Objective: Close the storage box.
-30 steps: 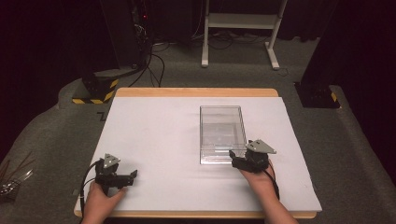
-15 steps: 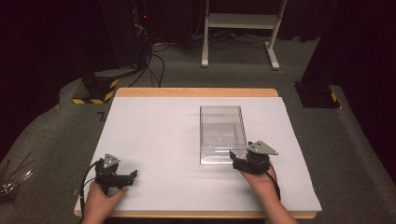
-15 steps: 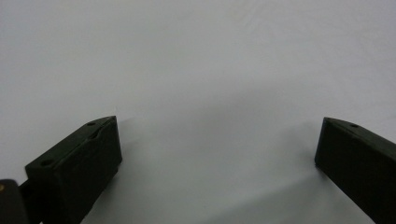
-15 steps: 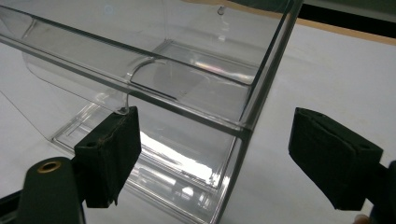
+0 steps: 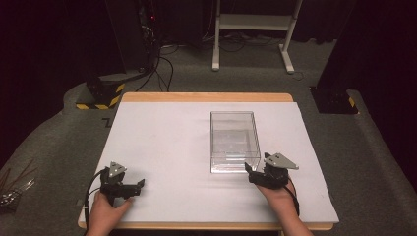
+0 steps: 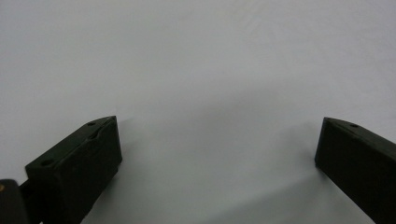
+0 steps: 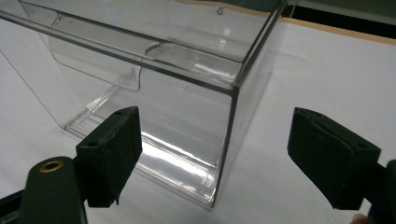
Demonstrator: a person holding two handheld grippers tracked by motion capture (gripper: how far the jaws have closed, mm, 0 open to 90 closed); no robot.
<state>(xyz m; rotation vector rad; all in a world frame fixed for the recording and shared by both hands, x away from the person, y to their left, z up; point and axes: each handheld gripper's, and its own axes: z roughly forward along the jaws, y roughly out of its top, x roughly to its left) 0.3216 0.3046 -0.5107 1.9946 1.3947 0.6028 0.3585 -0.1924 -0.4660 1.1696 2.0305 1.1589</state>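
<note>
Nearest, left gripper (image 5: 139, 184) low on the white sheet (image 5: 162, 147), jaws spread wide, nothing between. Right gripper (image 5: 249, 169) at the near right corner of the clear box (image 5: 234, 140), jaws just been closing, not yet gripping, that corner between them. Beyond, wooden table edge (image 5: 206, 97), then grey floor (image 5: 373, 147), cables (image 5: 160, 64), white stand (image 5: 251, 22), striped block (image 5: 101, 96).

The right gripper (image 5: 250, 172) has narrowed: its fingers (image 7: 112, 149) have just been closing, and they now stand either side of the near corner of the clear plastic box (image 5: 234, 140). In the right gripper view a gap shows between each finger and the box wall, so neither presses on it. The right hand (image 5: 278, 189) has barely shifted.
</note>
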